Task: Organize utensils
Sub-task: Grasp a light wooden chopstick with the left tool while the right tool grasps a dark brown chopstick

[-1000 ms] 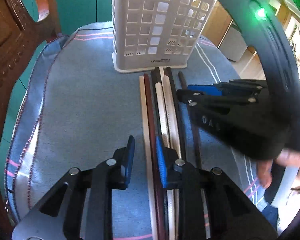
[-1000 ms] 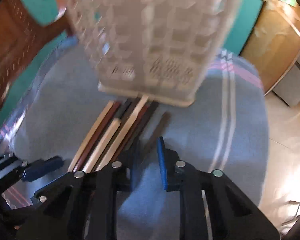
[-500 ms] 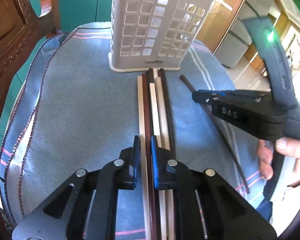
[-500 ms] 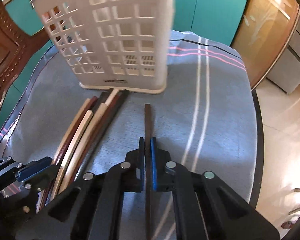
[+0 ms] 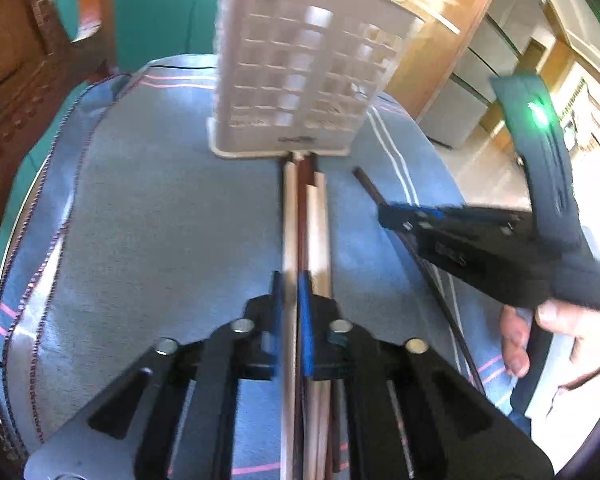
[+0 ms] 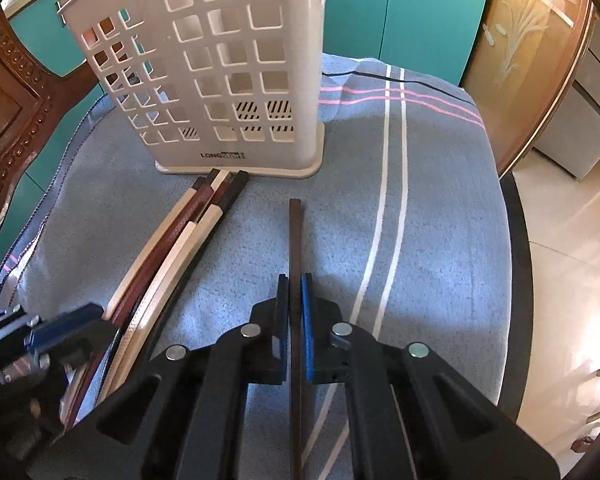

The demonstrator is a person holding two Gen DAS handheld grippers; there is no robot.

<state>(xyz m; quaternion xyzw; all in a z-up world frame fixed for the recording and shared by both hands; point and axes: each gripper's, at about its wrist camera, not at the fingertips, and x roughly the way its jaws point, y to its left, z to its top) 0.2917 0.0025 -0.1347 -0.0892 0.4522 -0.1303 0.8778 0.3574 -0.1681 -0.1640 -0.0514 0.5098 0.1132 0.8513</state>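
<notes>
Perforated plastic holder [image 6: 220, 68], slender square chopsticks [image 6: 180, 248]

Chopstick bundle [image 6: 172, 248] before holder [image 6: 220, 72], lone chopstick [image 6: 295, 248] to its right

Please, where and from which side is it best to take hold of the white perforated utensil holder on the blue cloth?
Probably its upper rim, from above: the utensil holder stands upright with an open top, and its thin perforated wall suits tongs pinching it. Chopsticks lie against its base, so a low approach is crowded.

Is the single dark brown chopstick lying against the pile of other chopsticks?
No, the dark brown chopstick lies apart on the blue cloth, clamped in the right gripper.
</notes>
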